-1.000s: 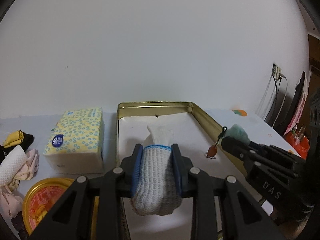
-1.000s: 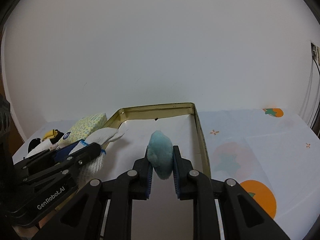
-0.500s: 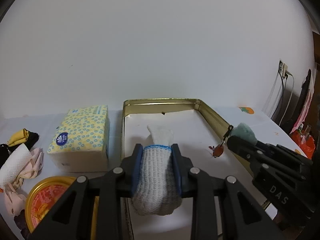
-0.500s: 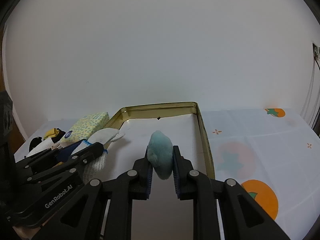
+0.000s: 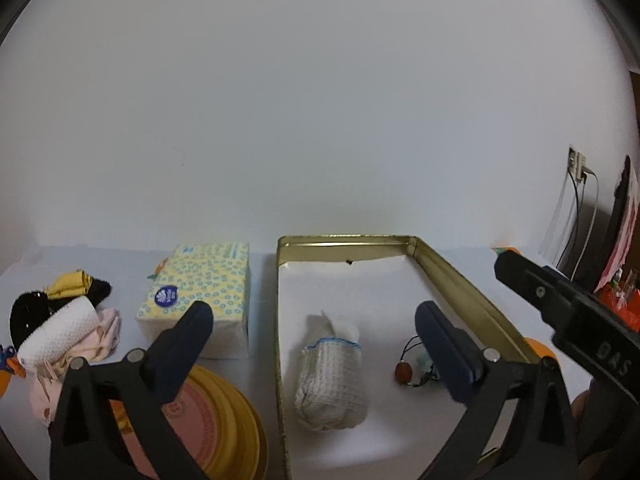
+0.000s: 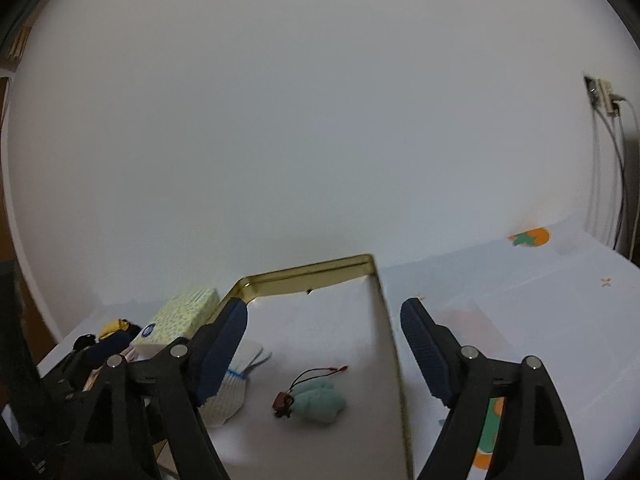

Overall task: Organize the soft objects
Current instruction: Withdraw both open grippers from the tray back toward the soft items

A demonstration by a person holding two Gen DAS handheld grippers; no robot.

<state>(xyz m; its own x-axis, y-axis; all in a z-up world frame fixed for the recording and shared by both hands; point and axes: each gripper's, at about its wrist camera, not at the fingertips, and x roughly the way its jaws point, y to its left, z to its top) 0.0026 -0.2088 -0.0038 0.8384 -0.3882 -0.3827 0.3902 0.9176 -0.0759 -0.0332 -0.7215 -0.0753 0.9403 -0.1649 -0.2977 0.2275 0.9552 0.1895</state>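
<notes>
White cloth with orange fruit prints (image 6: 528,237) covers the table (image 6: 520,280) against a plain white wall (image 5: 320,100). Both the left gripper (image 5: 316,340) and right gripper (image 6: 324,344) are opening, jaws released and gripping nothing. The rolled glove (image 5: 330,384) and teal plush (image 6: 320,400) lie in the gold tray (image 5: 460,280), plush at the glove's 3 o'clock.

a home, by the look of it: a table (image 6: 520,280) under a cloth printed with oranges, a tissue pack (image 5: 200,292), a cookie tin lid (image 5: 212,420), socks (image 5: 60,312), chargers in a wall socket (image 6: 602,96).
</notes>
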